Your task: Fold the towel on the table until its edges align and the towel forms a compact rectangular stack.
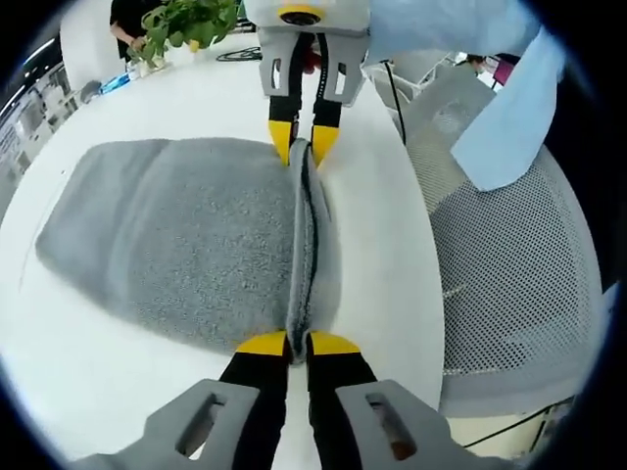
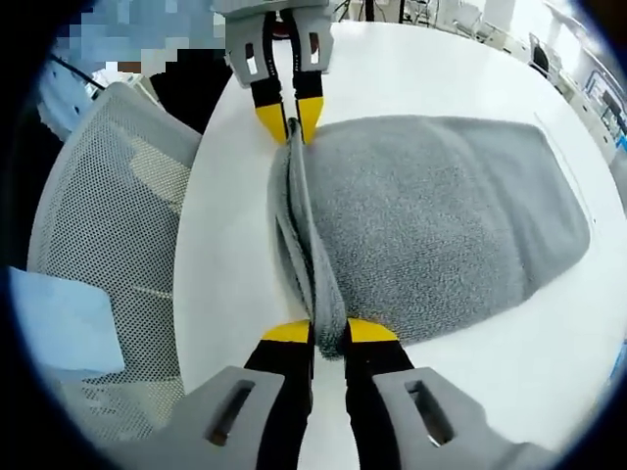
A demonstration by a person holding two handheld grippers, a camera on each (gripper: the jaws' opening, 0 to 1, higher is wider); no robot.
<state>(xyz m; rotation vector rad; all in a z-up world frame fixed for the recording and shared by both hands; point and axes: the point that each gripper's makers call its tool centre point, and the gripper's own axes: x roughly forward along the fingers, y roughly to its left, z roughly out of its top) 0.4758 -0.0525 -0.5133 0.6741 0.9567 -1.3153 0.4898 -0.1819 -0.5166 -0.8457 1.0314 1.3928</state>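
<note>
**Both claws pinch one edge of the towel, fold underway**

The grey towel (image 1: 186, 235) lies across the white bench (image 1: 88, 392), one long edge bunched up into a ridge near the bench's rim. The left claw (image 1: 297, 343) is clamped on one end of that ridge, yellow tips tight on the cloth. At the other end, the right claw (image 2: 329, 331) grips the same edge, closed on it just as firmly. The two claws face each other along the ridge, and that looks deliberate: held at both corners, the edge stays straight and taut, so it can be carried over the flat body of the towel and laid down with edges matching. The rest of the towel rests flat, spread away from the ridge toward the far side of the bench.

The bench is smooth, white and glossy, so the cloth should slide easily. Just beside the bench, by the ridge, stands a mesh chair (image 1: 509, 284). At the far end sits a green plant (image 1: 186, 24). A sleeve (image 1: 500, 117) in light blue hangs above the chair.
</note>
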